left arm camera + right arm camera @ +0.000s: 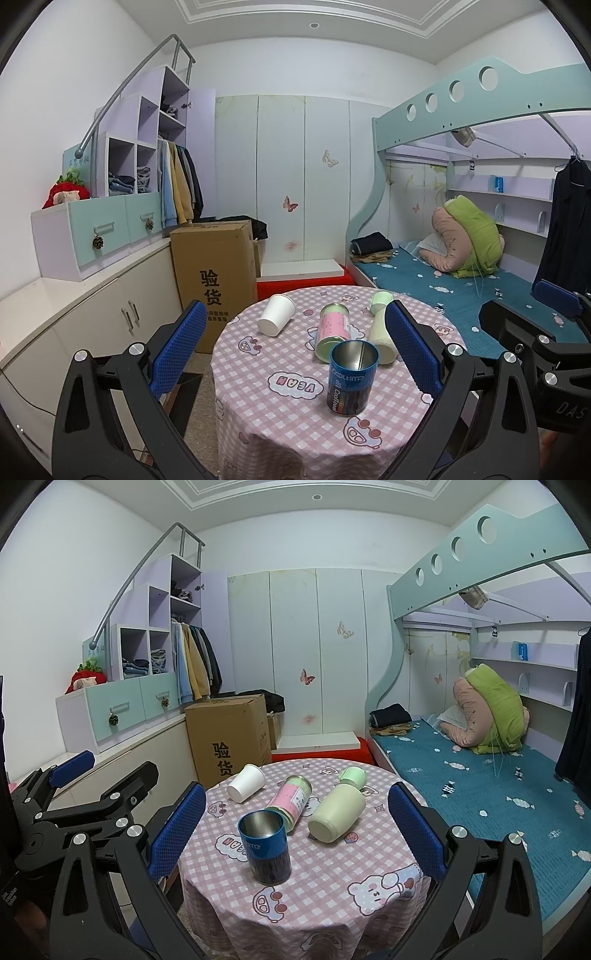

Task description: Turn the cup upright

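A round table with a pink checked cloth (295, 417) (332, 867) holds several vessels. A blue tin cup (352, 376) (265, 846) stands upright, open end up, nearest me. A white paper cup (276, 314) (245, 787) lies on its side at the far left. A pink tin (332, 329) (291, 801) and a pale green bottle (380, 334) (338, 806) lie on their sides. My left gripper (295, 354) is open and empty, above the table's near side. My right gripper (295, 834) is open and empty, also short of the cups.
A cardboard box (216, 280) (231, 734) stands on the floor left of the table. A low white cabinet (92, 317) runs along the left wall. A bunk bed with a blue mattress (498, 794) is close on the right.
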Action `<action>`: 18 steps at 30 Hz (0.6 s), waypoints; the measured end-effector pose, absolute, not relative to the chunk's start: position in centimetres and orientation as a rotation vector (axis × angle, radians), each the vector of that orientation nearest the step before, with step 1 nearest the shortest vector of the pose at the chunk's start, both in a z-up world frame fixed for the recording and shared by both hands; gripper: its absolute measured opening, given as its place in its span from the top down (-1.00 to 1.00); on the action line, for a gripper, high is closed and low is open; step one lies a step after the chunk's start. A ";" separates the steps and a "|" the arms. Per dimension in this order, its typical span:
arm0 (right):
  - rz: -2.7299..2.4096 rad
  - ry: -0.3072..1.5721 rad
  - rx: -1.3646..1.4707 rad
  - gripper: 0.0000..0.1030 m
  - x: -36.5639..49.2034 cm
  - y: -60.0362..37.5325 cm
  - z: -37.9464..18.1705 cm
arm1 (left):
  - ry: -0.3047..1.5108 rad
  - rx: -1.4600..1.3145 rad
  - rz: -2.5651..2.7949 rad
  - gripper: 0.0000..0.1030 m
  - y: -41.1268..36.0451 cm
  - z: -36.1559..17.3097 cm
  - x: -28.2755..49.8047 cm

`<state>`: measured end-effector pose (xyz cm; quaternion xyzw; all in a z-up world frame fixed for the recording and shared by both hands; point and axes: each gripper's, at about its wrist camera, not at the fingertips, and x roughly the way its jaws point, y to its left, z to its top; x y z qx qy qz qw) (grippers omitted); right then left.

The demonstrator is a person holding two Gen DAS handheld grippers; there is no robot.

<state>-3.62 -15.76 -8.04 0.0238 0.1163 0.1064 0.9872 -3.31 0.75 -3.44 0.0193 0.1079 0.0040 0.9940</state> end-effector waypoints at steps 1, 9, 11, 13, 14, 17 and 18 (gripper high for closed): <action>0.213 0.233 0.047 -0.85 -3.6 -15.8 -8.1 | 0.216 0.039 0.009 -0.89 0.7 -3.5 -3.3; 0.213 0.232 0.048 -0.85 -3.6 -15.7 -8.1 | 0.212 0.040 0.012 -0.89 0.7 -3.6 -3.2; 0.214 0.233 0.048 -0.85 -3.6 -15.7 -8.1 | 0.214 0.041 0.011 -0.89 0.7 -3.7 -3.3; 0.214 0.234 0.048 -0.85 -3.6 -15.7 -8.1 | 0.214 0.040 0.012 -0.89 0.7 -3.7 -3.3; 0.214 0.235 0.048 -0.85 -3.6 -15.7 -8.1 | 0.213 0.040 0.012 -0.89 0.7 -3.7 -3.3; 0.215 0.237 0.050 -0.85 -3.6 -15.7 -8.2 | 0.215 0.040 0.012 -0.89 0.7 -3.7 -3.3; 0.215 0.238 0.051 -0.85 -3.5 -15.6 -8.3 | 0.215 0.040 0.012 -0.89 0.8 -3.7 -3.2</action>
